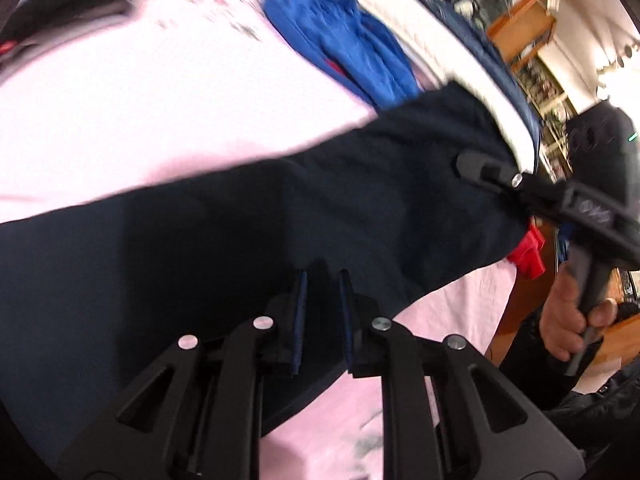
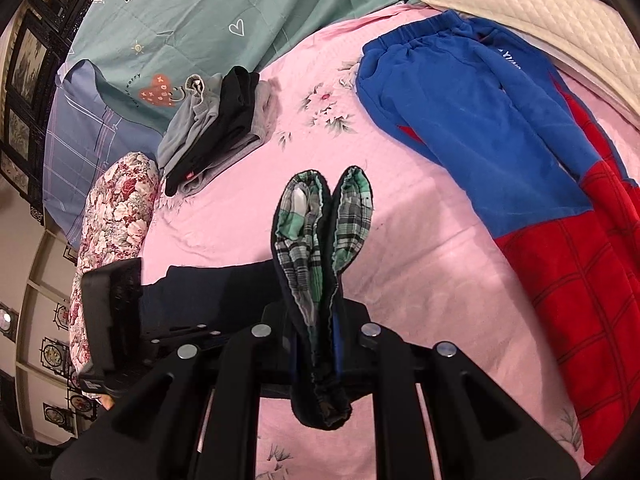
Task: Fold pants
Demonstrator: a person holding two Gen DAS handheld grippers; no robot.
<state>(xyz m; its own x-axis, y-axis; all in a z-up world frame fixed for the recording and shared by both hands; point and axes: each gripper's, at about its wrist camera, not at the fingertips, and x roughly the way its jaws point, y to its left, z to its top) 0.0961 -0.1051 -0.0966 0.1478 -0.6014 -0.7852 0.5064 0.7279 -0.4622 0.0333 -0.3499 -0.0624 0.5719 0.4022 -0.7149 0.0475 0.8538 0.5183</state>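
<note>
Dark navy pants (image 1: 280, 216) with a green plaid lining (image 2: 308, 248) hang stretched between my two grippers above a pink bedsheet (image 2: 420, 264). My left gripper (image 1: 323, 280) is shut on one end of the pants. My right gripper (image 2: 318, 344) is shut on the other end, where two cuffs stick up and show the lining. The right gripper (image 1: 472, 166) also shows in the left wrist view, pinching the pants' far end. The left gripper's body (image 2: 108, 320) shows at the left of the right wrist view.
Blue and red pants (image 2: 520, 152) lie spread on the right of the bed. A stack of folded grey and black clothes (image 2: 220, 120) sits at the back. A floral pillow (image 2: 116, 216), a green quilt (image 2: 208, 20) and a cream quilted pad (image 2: 540, 16) border the sheet.
</note>
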